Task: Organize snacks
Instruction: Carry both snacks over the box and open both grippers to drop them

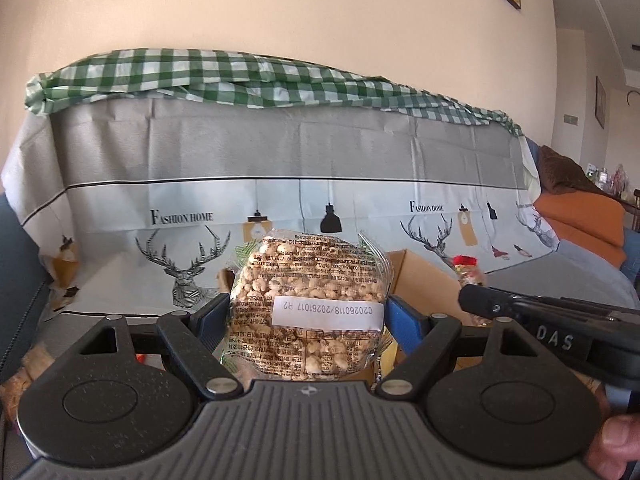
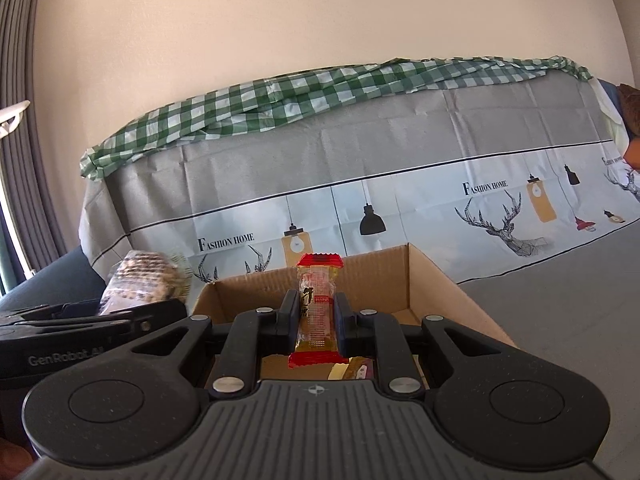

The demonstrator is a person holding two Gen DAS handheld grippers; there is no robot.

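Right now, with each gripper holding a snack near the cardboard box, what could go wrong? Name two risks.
1. The left gripper pinches the puffed-grain packet by its edges; crinkly film may slip.
2. The right gripper with the red-ended snack works close beside the left one above the cardboard box; they could collide.

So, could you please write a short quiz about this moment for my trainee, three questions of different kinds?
1. True or false: the left claw is shut on a puffed grain cake in a clear wrapper.
2. What does the right claw hold? A) a green bottle B) a narrow snack bar with red ends C) nothing
3. Fill in: behind the snack bar stands an open cardboard ____.

Key: 1 true; 2 B; 3 box.
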